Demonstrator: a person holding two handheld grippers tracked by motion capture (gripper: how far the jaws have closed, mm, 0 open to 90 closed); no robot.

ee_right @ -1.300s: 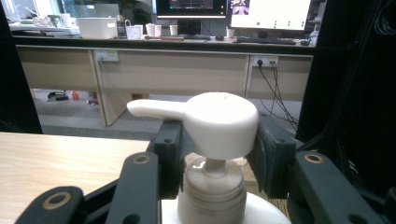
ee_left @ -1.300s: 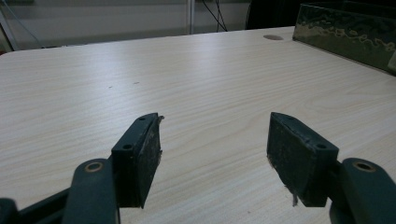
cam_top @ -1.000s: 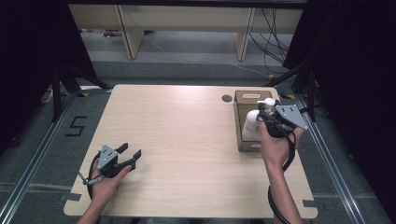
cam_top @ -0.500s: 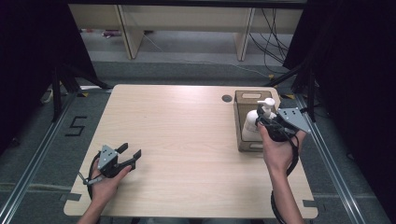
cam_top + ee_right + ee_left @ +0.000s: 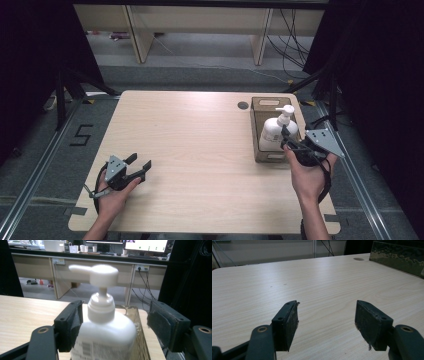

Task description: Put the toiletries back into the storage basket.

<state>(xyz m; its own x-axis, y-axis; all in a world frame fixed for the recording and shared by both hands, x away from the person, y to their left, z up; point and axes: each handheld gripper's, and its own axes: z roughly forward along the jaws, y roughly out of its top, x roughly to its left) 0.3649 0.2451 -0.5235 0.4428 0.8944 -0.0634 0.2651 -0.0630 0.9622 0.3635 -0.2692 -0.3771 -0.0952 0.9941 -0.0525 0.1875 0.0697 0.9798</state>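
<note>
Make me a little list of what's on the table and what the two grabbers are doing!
table: pale wood table
box: brown box at the right side
bottle: white pump bottle upright in the box
right gripper: jaws just opened, apart, either side of the bottle, right pad clear of it
left gripper: open, nothing between its jaws, low over the table's near left

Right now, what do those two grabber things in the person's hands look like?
Each is black. The left gripper and right gripper both carry a grey three-cornered plate on top, and a dark cable trails from each. Their flat black pads look scuffed. The forearms are bare, no sleeves.
</note>
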